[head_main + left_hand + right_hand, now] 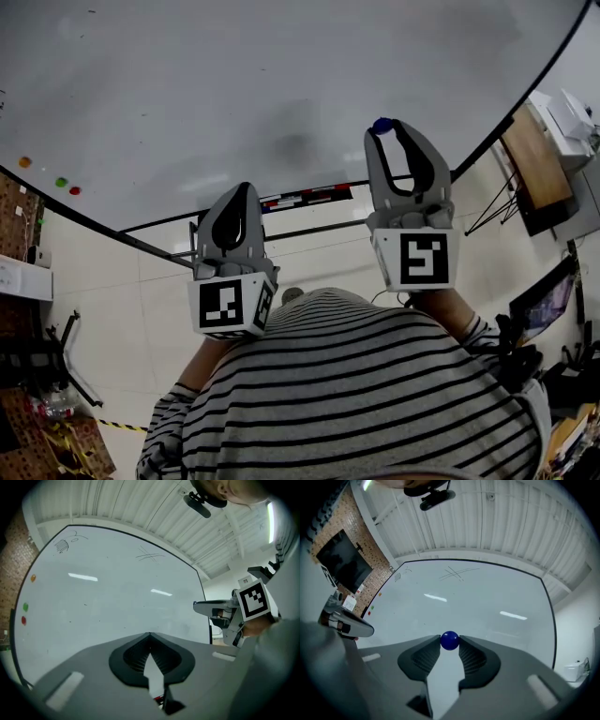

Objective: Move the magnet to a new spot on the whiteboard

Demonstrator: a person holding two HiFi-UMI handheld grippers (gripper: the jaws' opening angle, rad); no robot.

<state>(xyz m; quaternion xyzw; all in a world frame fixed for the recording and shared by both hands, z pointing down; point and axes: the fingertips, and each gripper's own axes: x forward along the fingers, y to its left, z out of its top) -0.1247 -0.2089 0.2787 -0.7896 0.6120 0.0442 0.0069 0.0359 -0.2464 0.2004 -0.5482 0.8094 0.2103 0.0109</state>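
A person faces a whiteboard [234, 84] with tongs in each hand: the right tongs [389, 129] pinch a small blue ball magnet [449, 640] at their very tips, low on the board towards its right edge. The left tongs [150, 635] are pressed together and empty, held off the board near its bottom edge. The ball is round and caught only at the tips, so the board's pull could likely pop it free on lifting, dropping it to the floor.
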